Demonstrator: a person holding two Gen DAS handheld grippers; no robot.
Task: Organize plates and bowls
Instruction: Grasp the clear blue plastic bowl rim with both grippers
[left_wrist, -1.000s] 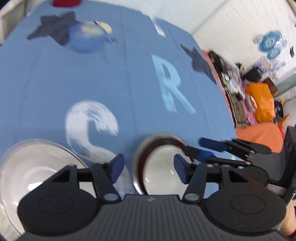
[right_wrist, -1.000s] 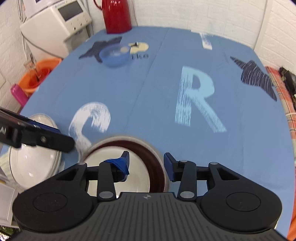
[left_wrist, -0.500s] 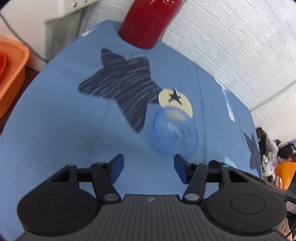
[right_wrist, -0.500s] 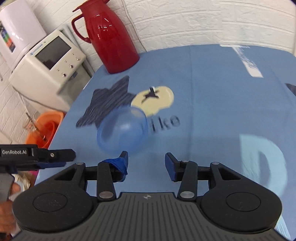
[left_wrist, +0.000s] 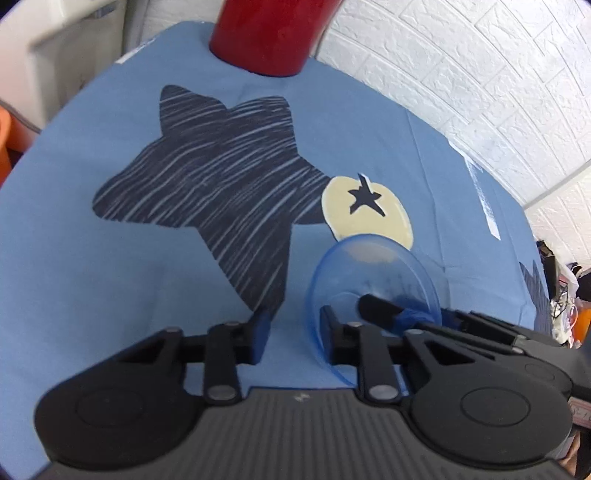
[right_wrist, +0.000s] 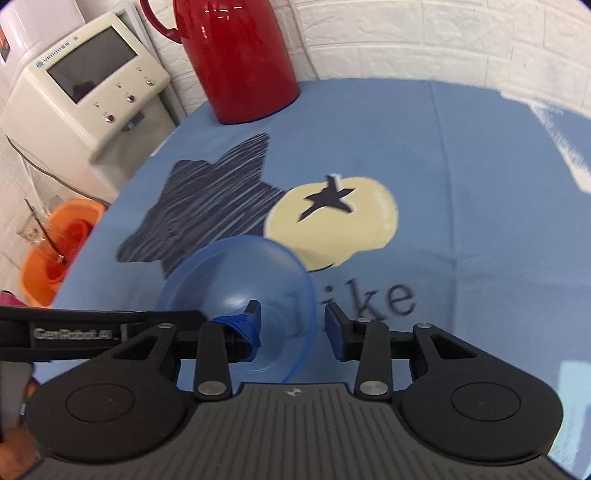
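Covering the table, a blue cloth with a dark star print meets white brick wall. Only the right wrist view shows the white machine and orange bucket. Red jug stands behind. Both grippers, left and right, gape, straddling the tilted blue bowl's rim, ungripped.

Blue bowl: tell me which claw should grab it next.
Right. The right claw is open with the blue bowl's rim between its fingers, one finger inside. The left claw is open too, but the rim sits off-centre, close to one finger.
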